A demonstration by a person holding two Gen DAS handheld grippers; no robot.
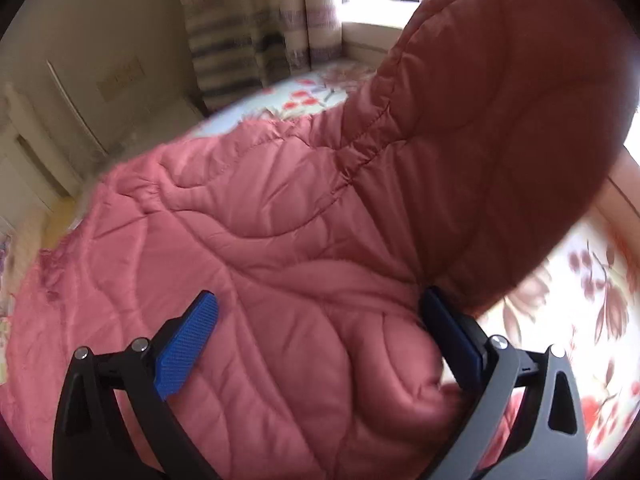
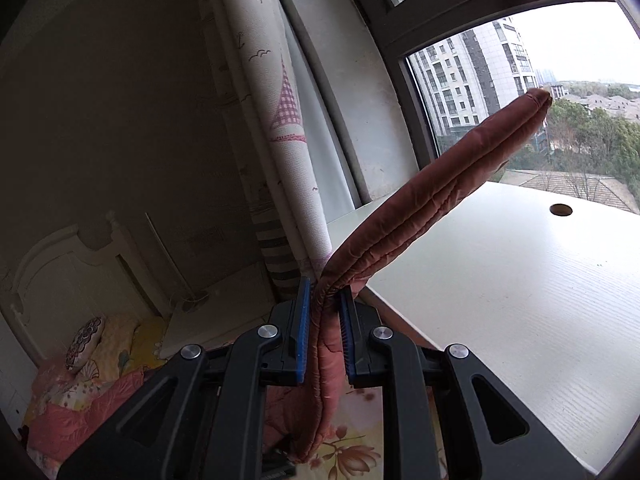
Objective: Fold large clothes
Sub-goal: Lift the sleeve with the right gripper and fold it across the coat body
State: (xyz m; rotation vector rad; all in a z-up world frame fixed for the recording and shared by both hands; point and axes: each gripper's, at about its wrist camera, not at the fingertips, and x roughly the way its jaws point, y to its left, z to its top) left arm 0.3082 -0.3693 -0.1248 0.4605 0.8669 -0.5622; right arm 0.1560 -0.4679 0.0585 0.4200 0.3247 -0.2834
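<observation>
**Pink quilted cover lifted at one edge, spread on the bed below**

The right gripper (image 2: 325, 336) has its two blue-padded jaws drawn close together on a folded edge of the salmon-pink quilted padded cover (image 2: 420, 200). The fabric is pinched between the pads. From the grip one length of the cover rises ahead and to the right of the tongs as a thick doubled band. Another part hangs down below the jaws toward the floral-printed bed sheet (image 2: 352, 452). To the right of this gripper and just beyond it lies a pale wood-grain desk top (image 2: 520, 300) with a round cable hole. To its left, lower down, a patterned round cushion (image 2: 84, 344) rests near the white carved headboard (image 2: 60, 272). Straight ahead hangs a cream curtain with pink print (image 2: 264, 120). Past it the window (image 2: 500, 92) shows tall apartment blocks and trees.

The left gripper (image 1: 320, 344) stands with its jaws wide apart above the same cover (image 1: 260, 220). Its blue ribbed left pad (image 1: 186, 350) is clear of the cloth as far as can be seen. Whether the right pad touches the raised fold beside it cannot be told. Nothing is clamped between them. The cover lies spread on the bed directly beneath and ahead of these tongs. A lifted portion rises up and to the right, darker against the light. Beyond the cover's far edge the flowered sheet shows, then the striped lower hem of the curtain.
</observation>
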